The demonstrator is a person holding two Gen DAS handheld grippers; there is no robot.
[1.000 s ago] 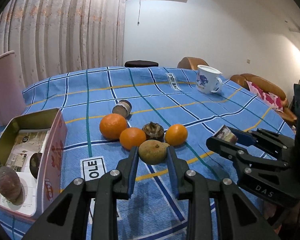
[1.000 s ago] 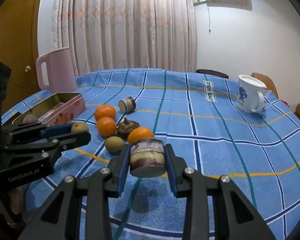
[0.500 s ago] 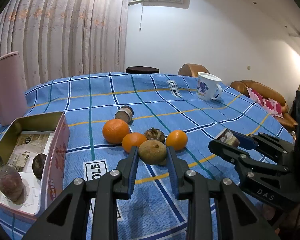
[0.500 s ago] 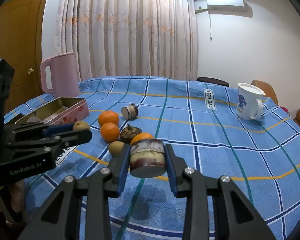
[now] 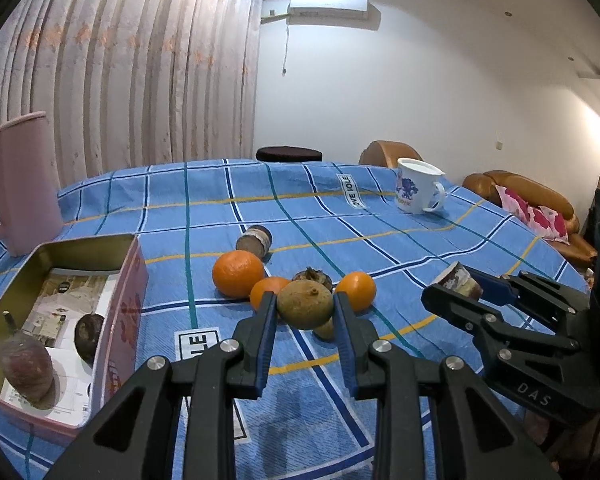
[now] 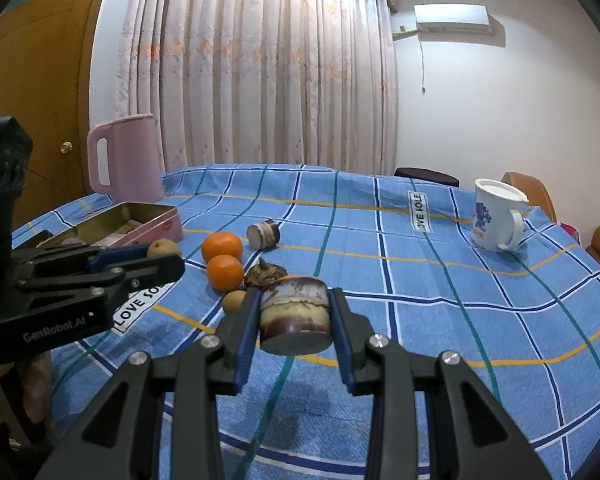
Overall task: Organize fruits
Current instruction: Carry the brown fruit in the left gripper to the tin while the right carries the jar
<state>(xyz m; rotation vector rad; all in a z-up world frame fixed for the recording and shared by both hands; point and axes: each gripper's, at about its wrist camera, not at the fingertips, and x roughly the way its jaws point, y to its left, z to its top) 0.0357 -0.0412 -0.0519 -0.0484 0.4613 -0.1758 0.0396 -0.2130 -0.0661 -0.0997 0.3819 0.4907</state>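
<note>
My left gripper [image 5: 305, 306] is shut on a round brown-green fruit [image 5: 305, 305] and holds it above the blue checked cloth. My right gripper [image 6: 294, 312] is shut on a short purple-and-cream cut cane piece [image 6: 295, 315], also lifted; it shows in the left wrist view [image 5: 456, 278]. On the cloth lie three oranges [image 5: 238, 273], a dark dried fruit [image 5: 313, 276], a small brown fruit [image 6: 234, 301] and a second cane piece [image 5: 255, 237]. An open pink tin [image 5: 118, 300] at the left holds two dark fruits [image 5: 26, 368].
A pink jug [image 5: 18, 184] stands behind the tin at the far left. A white mug [image 5: 416, 191] stands at the far right of the table. Sofas [image 5: 532, 204] and a stool [image 5: 289, 154] lie beyond the table's far edge.
Both grippers have risen with their loads. The brown-green fruit has left the cloth, uncovering a small brown fruit under it.
</note>
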